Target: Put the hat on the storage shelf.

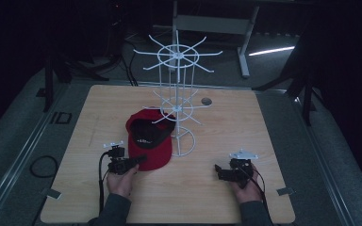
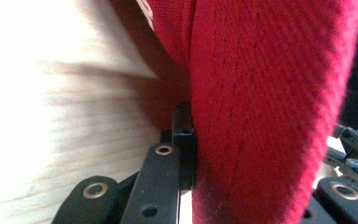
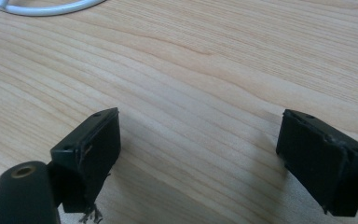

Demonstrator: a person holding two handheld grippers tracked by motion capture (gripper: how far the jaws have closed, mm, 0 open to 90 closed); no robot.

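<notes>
A red cap [image 1: 153, 146] with a black inside lies on the wooden table [image 1: 217, 202], beside the base of a white wire rack [image 1: 176, 101]. My left gripper [image 1: 141, 161] reaches in from the left and is shut on the cap's near edge. In the left gripper view the red cloth [image 2: 261, 116] sits pinched against one black finger [image 2: 184, 140]; the other finger is mostly hidden behind the cloth. My right gripper [image 1: 218, 170] rests low over bare wood at the front right, open, with nothing between its fingers [image 3: 200, 149].
The rack's spokes spread at two levels above the cap, and its round base ring [image 3: 42, 8] lies ahead of the right gripper. A small round grommet [image 1: 206, 100] sits in the table's far part. Dark floor surrounds the table.
</notes>
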